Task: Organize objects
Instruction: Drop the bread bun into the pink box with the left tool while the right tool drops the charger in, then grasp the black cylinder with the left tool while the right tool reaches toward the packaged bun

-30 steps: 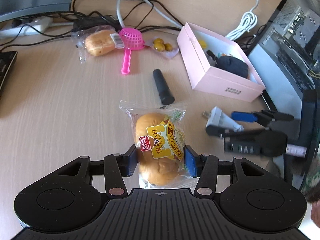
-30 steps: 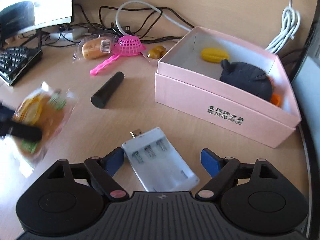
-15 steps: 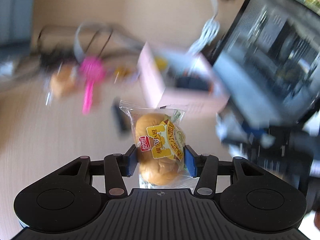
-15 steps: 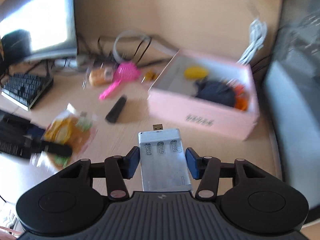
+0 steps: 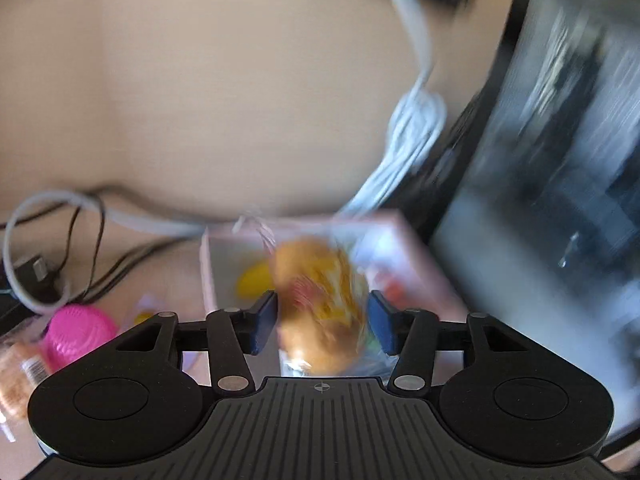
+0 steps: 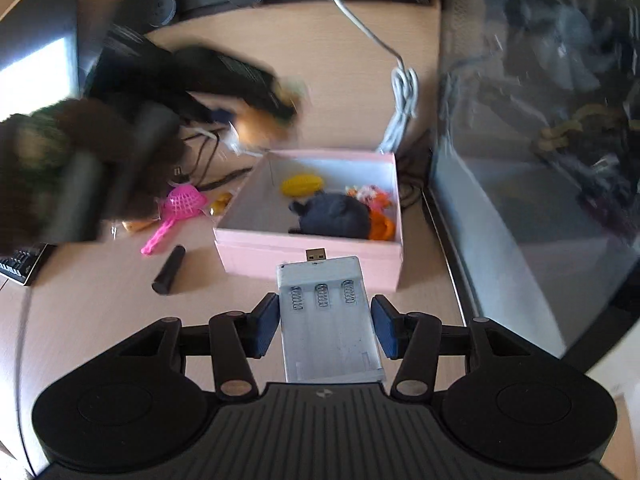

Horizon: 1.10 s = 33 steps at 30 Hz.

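My left gripper point(image 5: 322, 316) is shut on a packaged bread bun point(image 5: 320, 304), blurred by motion, held in the air just over the open pink box point(image 5: 208, 276). In the right wrist view the left gripper with the bun point(image 6: 260, 124) hangs above the box's far left corner. My right gripper point(image 6: 324, 324) is shut on a white USB battery case point(image 6: 330, 320), raised in front of the pink box point(image 6: 308, 256). The box holds a yellow toy point(image 6: 300, 185), a dark plush item point(image 6: 332, 216) and orange pieces point(image 6: 380, 228).
On the wooden desk left of the box lie a pink strainer point(image 6: 176, 210), a black cylinder point(image 6: 169, 270), a second wrapped bun point(image 5: 16, 376) and small wrapped yellow sweets point(image 6: 221, 203). Cables point(image 5: 72, 236) and a white cord point(image 6: 402, 96) lie behind. A monitor point(image 6: 540, 160) stands right; a keyboard point(image 6: 22, 262) left.
My left gripper lifted the bun off the desk and swung it over the pink box. My right gripper shut on the battery case, lifted it and moved back from the box.
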{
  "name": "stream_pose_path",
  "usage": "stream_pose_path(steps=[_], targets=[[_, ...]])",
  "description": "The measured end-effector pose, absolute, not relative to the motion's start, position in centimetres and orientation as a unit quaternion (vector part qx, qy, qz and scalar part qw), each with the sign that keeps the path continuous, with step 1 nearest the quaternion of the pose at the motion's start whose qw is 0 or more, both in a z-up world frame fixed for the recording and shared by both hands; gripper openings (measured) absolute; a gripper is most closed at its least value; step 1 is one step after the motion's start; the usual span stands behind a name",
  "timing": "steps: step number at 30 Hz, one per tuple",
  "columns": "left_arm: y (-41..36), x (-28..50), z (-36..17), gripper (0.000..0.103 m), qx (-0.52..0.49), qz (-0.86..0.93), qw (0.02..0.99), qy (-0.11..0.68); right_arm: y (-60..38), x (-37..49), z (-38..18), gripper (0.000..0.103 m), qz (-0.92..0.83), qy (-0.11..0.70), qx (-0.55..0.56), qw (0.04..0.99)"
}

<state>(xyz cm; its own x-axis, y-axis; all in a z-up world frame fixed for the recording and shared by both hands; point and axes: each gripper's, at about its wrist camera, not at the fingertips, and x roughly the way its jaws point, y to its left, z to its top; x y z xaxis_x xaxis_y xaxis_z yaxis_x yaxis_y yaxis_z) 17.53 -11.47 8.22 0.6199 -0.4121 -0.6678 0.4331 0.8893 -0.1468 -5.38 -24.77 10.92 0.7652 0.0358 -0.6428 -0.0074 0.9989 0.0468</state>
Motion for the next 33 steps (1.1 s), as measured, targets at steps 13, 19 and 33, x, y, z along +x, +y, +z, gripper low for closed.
stream_pose_path(steps=[13, 19, 33], targets=[[3.2, 10.8, 8.8, 0.054, -0.095, -0.165, 0.923, 0.336, -26.1, -0.3, 13.4, 0.050, 0.018, 0.316, 0.039, 0.948], [7.6, 6.8, 5.3, 0.054, -0.096, -0.137, 0.900, 0.404, -25.3, 9.4, 17.3, 0.056, 0.014, 0.257, 0.002, 0.966], [0.7, 10.4, 1.8, 0.054, -0.007, -0.115, 0.898, 0.424, -20.7, 2.8, 10.6, 0.072, 0.043, 0.331, -0.057, 0.941]])
